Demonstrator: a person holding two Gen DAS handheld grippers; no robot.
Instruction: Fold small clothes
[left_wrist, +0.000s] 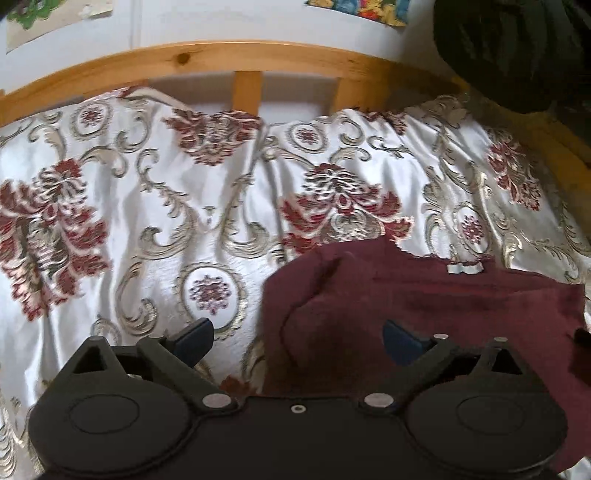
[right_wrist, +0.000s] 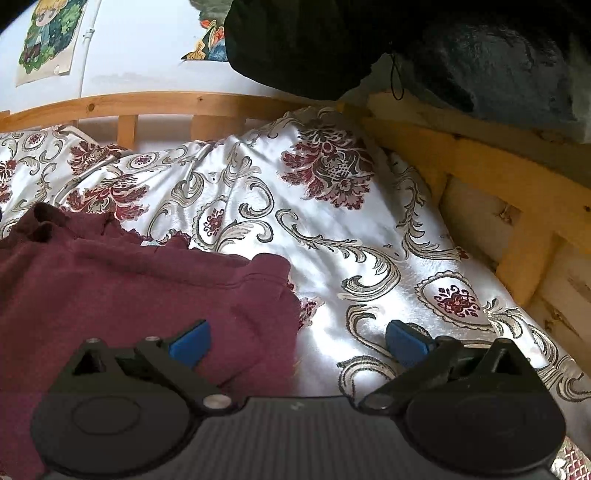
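Garment: maroon top, small, lying on the bed's floral bedspread; not yet a finished fold, judging by its uneven outline.

Left wrist view
- Position of garment: right half of the view, under and ahead of the left tool; bedspread bare to the left.
- Detail: white neck label shows at the far edge; a crease runs down the near left side.
- Left tool: jaws spread wide, nothing between them; the right finger sits over the cloth, the left over the bedspread. Contact with the cloth cannot be told.
- Background: wooden bed rail along the far side, a dark bulky item at upper right.

Right wrist view
- Position of garment: left half of the view; its right edge, with a stitched hem, ends between the fingers of the right tool.
- Right tool: jaws wide apart, empty; the left finger over maroon cloth, the right over the bedspread.
- Background: bed rail wraps the corner at right.

Step in hand (judgement): both tools straddle opposite side edges, so this looks like the approach to a grasp before a fold.
Next move (judgement): each tool needs to lower onto its edge and pinch only the garment's layers, not the slippery bedspread beneath, then lift evenly.
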